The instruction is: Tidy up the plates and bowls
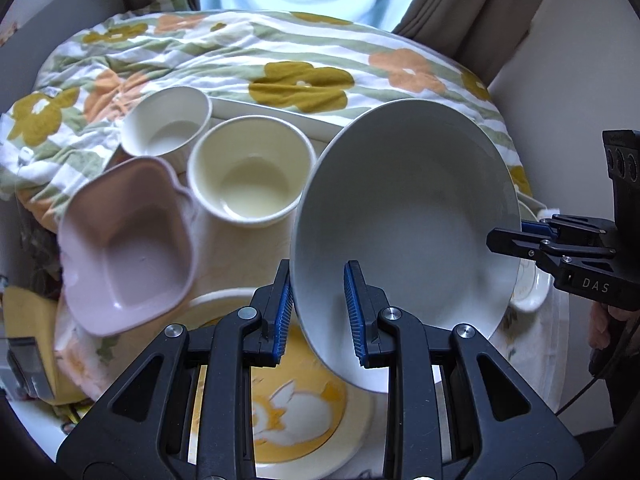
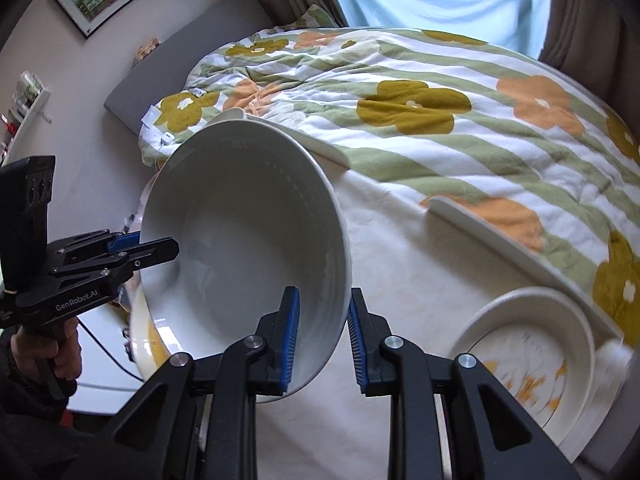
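Observation:
A large white bowl (image 1: pixel 408 216) is held tilted in the air above the tray (image 1: pixel 280 114) by both grippers. My left gripper (image 1: pixel 318 312) is shut on its near rim, one blue pad on each side. My right gripper (image 2: pixel 320 332) is shut on the opposite rim of the same bowl (image 2: pixel 244 240); it shows from the side in the left wrist view (image 1: pixel 516 236). Under the bowl lies a yellow-patterned plate (image 1: pixel 304 412). A pink heart-shaped bowl (image 1: pixel 128 248), a cream bowl (image 1: pixel 248 176) and a small white bowl (image 1: pixel 168 124) sit at the left.
A flowered blanket (image 2: pixel 440 112) covers the bed behind the tray. A second patterned plate (image 2: pixel 524 356) lies at the right on the tray, also at the right edge in the left wrist view (image 1: pixel 530 288). The tray's raised rim (image 2: pixel 500 236) runs behind it.

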The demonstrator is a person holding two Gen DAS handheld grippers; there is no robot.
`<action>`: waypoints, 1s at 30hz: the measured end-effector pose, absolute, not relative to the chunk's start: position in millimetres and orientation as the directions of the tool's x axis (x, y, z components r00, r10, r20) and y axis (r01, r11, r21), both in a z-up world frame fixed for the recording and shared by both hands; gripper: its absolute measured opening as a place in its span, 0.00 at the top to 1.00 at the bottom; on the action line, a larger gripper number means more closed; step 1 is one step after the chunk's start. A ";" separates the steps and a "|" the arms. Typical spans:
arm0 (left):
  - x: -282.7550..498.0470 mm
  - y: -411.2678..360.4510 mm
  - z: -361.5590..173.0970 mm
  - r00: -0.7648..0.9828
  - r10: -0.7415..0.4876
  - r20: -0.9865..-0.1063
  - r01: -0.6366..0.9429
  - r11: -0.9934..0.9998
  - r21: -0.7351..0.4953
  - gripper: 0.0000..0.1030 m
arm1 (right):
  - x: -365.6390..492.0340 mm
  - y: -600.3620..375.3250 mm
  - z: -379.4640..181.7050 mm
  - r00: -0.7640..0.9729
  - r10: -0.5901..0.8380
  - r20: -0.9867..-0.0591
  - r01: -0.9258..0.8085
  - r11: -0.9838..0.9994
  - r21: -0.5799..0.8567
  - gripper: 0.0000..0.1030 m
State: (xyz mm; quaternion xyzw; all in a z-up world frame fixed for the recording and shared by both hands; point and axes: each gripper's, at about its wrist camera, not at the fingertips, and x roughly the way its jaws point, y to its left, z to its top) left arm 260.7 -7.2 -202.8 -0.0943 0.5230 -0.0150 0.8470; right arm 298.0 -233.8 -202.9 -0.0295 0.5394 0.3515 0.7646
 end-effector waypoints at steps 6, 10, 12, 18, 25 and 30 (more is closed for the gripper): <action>212.0 38.2 -204.6 0.412 -0.176 -0.894 0.008 0.982 -0.190 0.78 | 237.4 -203.1 -199.7 0.200 0.499 -0.843 -0.466 0.805 0.367 0.78; 189.5 65.3 -218.5 0.370 -0.217 -0.903 0.052 0.976 -0.214 0.78 | 202.9 -182.0 -211.1 0.205 0.481 -0.852 -0.383 0.841 0.382 0.78; 182.4 77.2 -227.3 0.343 -0.233 -0.910 0.068 0.972 -0.223 0.78 | 188.5 -174.3 -220.7 0.200 0.475 -0.857 -0.331 0.856 0.397 0.78; 176.4 93.2 -249.8 0.273 -0.264 -0.925 0.094 0.964 -0.247 0.78 | 165.6 -162.0 -241.7 0.181 0.456 -0.871 -0.226 0.881 0.415 0.78; 187.1 90.8 -275.7 0.226 -0.271 -0.936 0.105 0.962 -0.253 0.78 | 164.6 -159.3 -254.2 0.185 0.428 -0.885 -0.189 0.899 0.396 0.78; 194.4 87.0 -287.8 0.211 -0.261 -0.942 0.106 0.964 -0.243 0.78 | 165.4 -158.6 -257.9 0.190 0.424 -0.886 -0.189 0.901 0.391 0.78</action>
